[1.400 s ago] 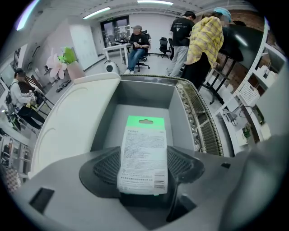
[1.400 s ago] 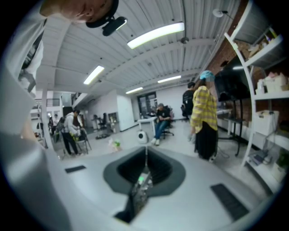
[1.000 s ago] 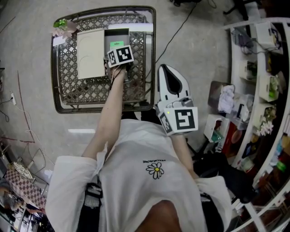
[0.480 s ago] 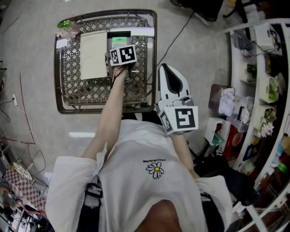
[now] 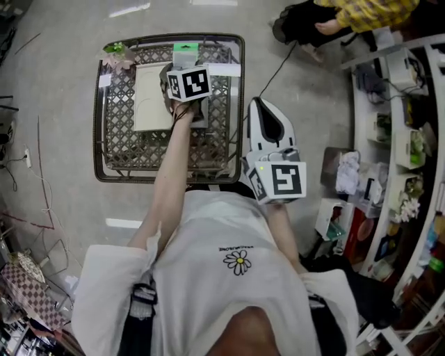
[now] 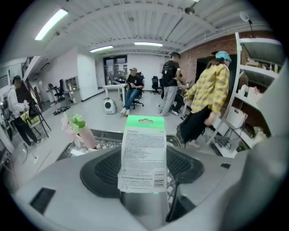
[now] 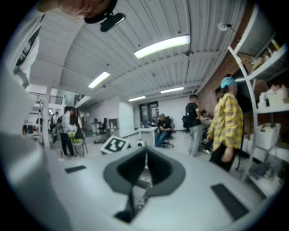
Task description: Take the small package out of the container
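Observation:
The small package, white with a green top, hangs upright above the far rim of the metal lattice basket. My left gripper is shut on its lower end. In the left gripper view the package stands between the dark pads, its printed back facing the camera. A flat beige box lies in the basket to the left of it. My right gripper hovers outside the basket's right rim. In the right gripper view its jaws meet with nothing between them.
A pink flower with green leaves sits at the basket's far left corner. White shelves full of goods stand at the right. A black cable runs over the floor. A person in a yellow plaid shirt stands at the far right.
My left gripper has risen with the small package, which now stands over the basket's far rim instead of low inside it. The right gripper has hardly moved.

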{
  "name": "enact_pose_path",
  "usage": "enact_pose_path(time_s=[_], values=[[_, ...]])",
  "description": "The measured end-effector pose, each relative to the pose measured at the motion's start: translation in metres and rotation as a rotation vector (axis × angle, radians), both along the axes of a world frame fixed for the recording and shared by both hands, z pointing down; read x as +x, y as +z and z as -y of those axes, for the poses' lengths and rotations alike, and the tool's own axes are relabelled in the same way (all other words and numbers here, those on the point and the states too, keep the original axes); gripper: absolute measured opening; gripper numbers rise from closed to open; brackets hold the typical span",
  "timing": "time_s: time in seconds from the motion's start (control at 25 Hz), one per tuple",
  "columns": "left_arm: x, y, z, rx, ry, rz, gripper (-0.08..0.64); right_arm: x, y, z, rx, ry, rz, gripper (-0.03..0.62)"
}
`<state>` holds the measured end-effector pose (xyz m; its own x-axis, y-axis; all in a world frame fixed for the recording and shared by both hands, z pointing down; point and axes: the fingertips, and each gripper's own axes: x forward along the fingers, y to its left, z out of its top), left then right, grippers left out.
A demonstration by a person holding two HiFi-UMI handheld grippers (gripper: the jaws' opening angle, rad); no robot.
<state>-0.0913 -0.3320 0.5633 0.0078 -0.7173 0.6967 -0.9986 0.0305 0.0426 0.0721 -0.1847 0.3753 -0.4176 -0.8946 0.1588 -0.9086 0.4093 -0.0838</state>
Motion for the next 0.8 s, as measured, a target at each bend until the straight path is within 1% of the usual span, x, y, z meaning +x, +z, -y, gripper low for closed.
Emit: enact_pose_path(time_s=[0.08,0.12,0.4,0.6,0.8], values=[[-0.003,-0.030,0.005,0.056,-0.020,-0.052,0.327,-0.001,-0.007,0.000,0.018,-0.002,-0.003,0.031],[-0.004,-0.046,0.007,0.086,-0.025,-0.065,0.327,-0.002,-0.011,0.000,0.025,-0.003,-0.003,0.031],[-0.029,-0.153,0.025,0.323,-0.026,-0.031,0.327,-0.018,-0.033,0.004,0.097,-0.034,-0.021,0.031],[-0.043,-0.219,0.013,0.478,-0.035,-0.008,0.327,-0.028,-0.046,0.004,0.135,-0.051,-0.029,0.031],[-0.054,-0.274,-0.006,0.658,-0.047,-0.030,0.327,-0.034,-0.054,0.005,0.160,-0.063,-0.033,0.031]])
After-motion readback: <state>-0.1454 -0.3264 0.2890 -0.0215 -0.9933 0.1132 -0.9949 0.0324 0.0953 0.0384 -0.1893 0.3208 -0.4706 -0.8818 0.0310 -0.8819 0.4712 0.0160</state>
